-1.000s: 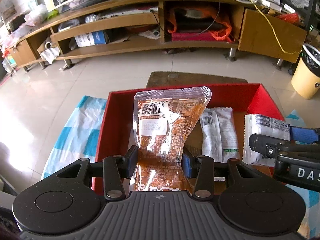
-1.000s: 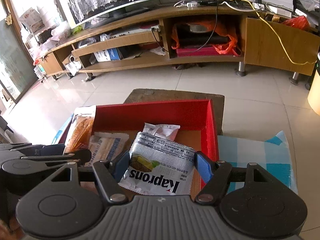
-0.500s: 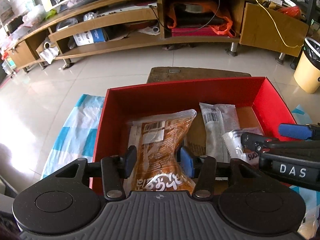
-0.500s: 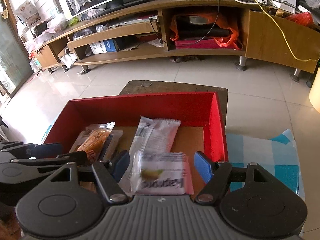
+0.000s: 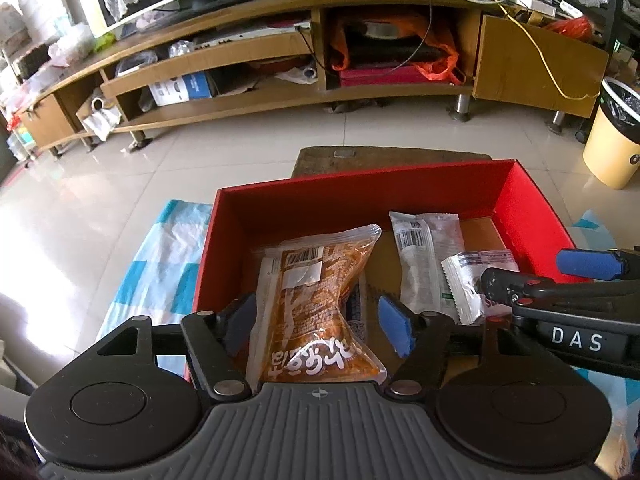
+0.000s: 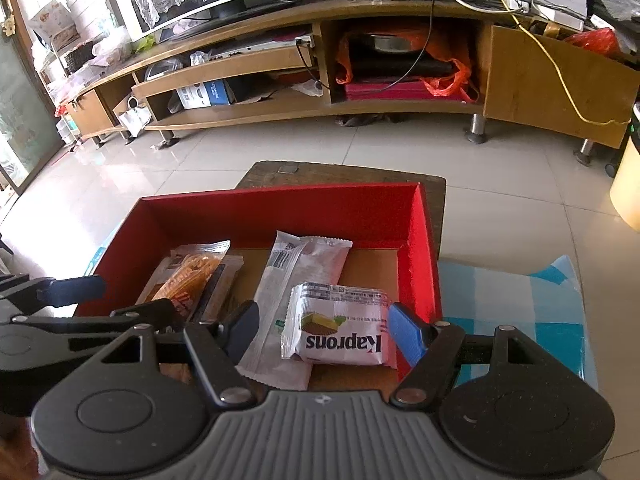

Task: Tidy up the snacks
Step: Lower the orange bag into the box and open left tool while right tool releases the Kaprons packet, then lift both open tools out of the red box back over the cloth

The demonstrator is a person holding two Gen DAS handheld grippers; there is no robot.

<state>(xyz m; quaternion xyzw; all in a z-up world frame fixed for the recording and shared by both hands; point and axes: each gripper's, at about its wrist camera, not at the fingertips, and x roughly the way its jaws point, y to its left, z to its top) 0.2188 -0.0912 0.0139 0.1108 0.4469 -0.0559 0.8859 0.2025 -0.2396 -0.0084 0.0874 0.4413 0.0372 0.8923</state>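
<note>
A red box (image 5: 360, 188) (image 6: 280, 216) holds the snacks. An orange snack bag (image 5: 316, 292) (image 6: 188, 276) lies in its left half, on a darker packet. My left gripper (image 5: 316, 326) (image 6: 136, 295) straddles the bag's near end; its jaws are opening and the pads stand off the bag. A long white packet (image 5: 420, 264) (image 6: 296, 276) lies in the middle. A white Kaprons wafer pack (image 6: 340, 328) (image 5: 468, 280) rests partly on it, between the fingers of my open right gripper (image 6: 325, 331) (image 5: 520, 268), which does not press on it.
The box stands on a blue-and-white checked cloth (image 5: 160, 264) (image 6: 520, 308), with a brown mat (image 5: 392, 158) behind it. Beyond lie a tiled floor, a long wooden TV stand (image 5: 280, 92) and a yellow bin (image 5: 612, 144) at the right.
The orange bag went from upright in the left jaws to lying in the box, and those jaws spread apart. The Kaprons pack dropped flat into the box between the right fingers.
</note>
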